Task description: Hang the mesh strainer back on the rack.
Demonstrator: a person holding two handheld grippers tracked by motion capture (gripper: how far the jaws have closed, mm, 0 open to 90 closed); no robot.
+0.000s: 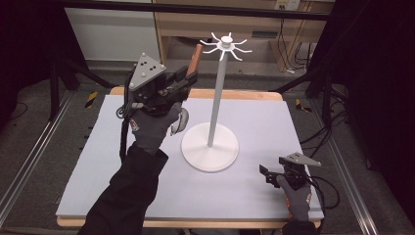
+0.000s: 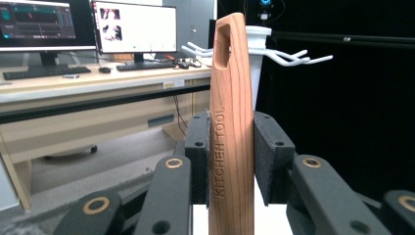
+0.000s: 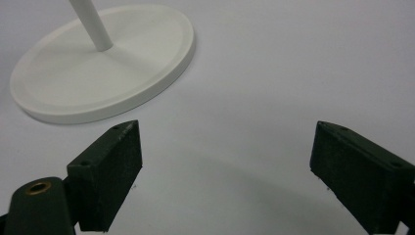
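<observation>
My left gripper [image 1: 192,76] is raised above the mat's far left and is shut on a wooden handle [image 1: 196,55] stamped "KITCHEN TOOL" [image 2: 230,98]. The handle points up, with its hanging slot near the top. The tool's grey head [image 1: 180,122] hangs below the gloved hand. Just right of it stands a white rack: a round base [image 1: 210,147], a thin pole [image 1: 216,98] and a crown of hooks [image 1: 226,45]. In the left gripper view the hooks [image 2: 279,55] sit right behind the handle's top. My right gripper [image 1: 266,172] rests low at the mat's near right, open and empty [image 3: 225,161], facing the base [image 3: 98,73].
A pale lilac mat [image 1: 264,117] covers the wooden table. Black frame bars [image 1: 195,9] cross overhead and wooden shelving stands behind. A desk with monitors [image 2: 132,27] appears in the left gripper view. Cables [image 1: 323,191] trail at the right edge.
</observation>
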